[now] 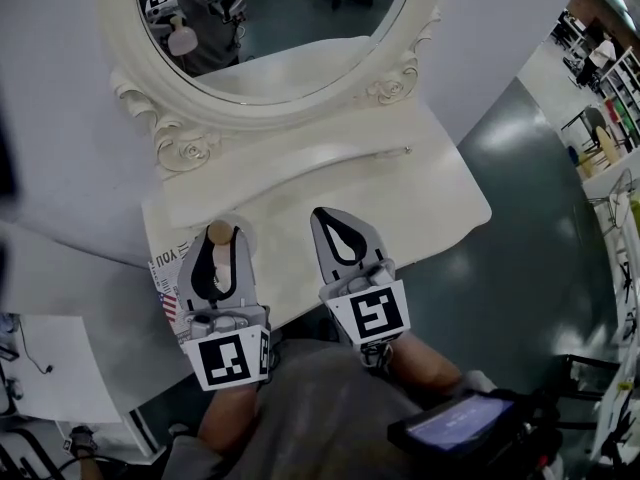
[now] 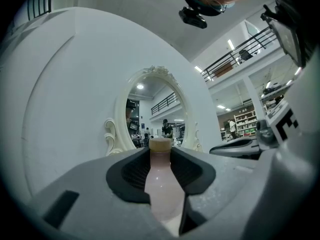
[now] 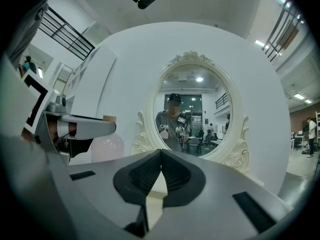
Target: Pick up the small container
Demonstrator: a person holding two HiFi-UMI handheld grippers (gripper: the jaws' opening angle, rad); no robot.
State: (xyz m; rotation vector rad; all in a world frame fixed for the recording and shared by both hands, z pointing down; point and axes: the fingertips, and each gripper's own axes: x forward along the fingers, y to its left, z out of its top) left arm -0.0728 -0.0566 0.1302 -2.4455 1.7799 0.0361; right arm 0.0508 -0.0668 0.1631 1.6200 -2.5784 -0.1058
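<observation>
A white wall [image 1: 60, 118] fills the far side, and a dark, glossy floor [image 1: 520, 258] runs along the right. Against the wall stands a white bench [image 1: 420, 198] with a curved near edge. An oval mirror [image 1: 290, 18] in a carved white frame rises from its far side, and its glass reflects both grippers and the person holding them.

The 2 grippers lie side by side over the near half of the bench, both pointing toward the mirror and close to each other without touching. The left gripper [image 1: 218, 243] is at the near left corner. Its jaws are clamped on the container [image 2: 161, 184], with 1 dark pad against each side. The right gripper [image 3: 161, 156] is just right of it, nearer the middle of the bench. Its jaws are clenched together with nothing between them, and only pale bench surface shows through the slit below the pads.

A printed paper [image 1: 168, 268] lies at the near left edge of the bench, partly under the left gripper. A dark device with a lit screen [image 1: 465, 428] sits at the near right, close to the person's body.

The container is a small pale pink bottle with a round body, a narrower neck and a tan cap. It stands upright in the left jaws, and its cap pokes out past their tips toward the mirror. From the right gripper view its round body shows at the left, beside the left gripper. Its base is hidden, so I cannot tell whether it rests on the bench or hangs just above it.
</observation>
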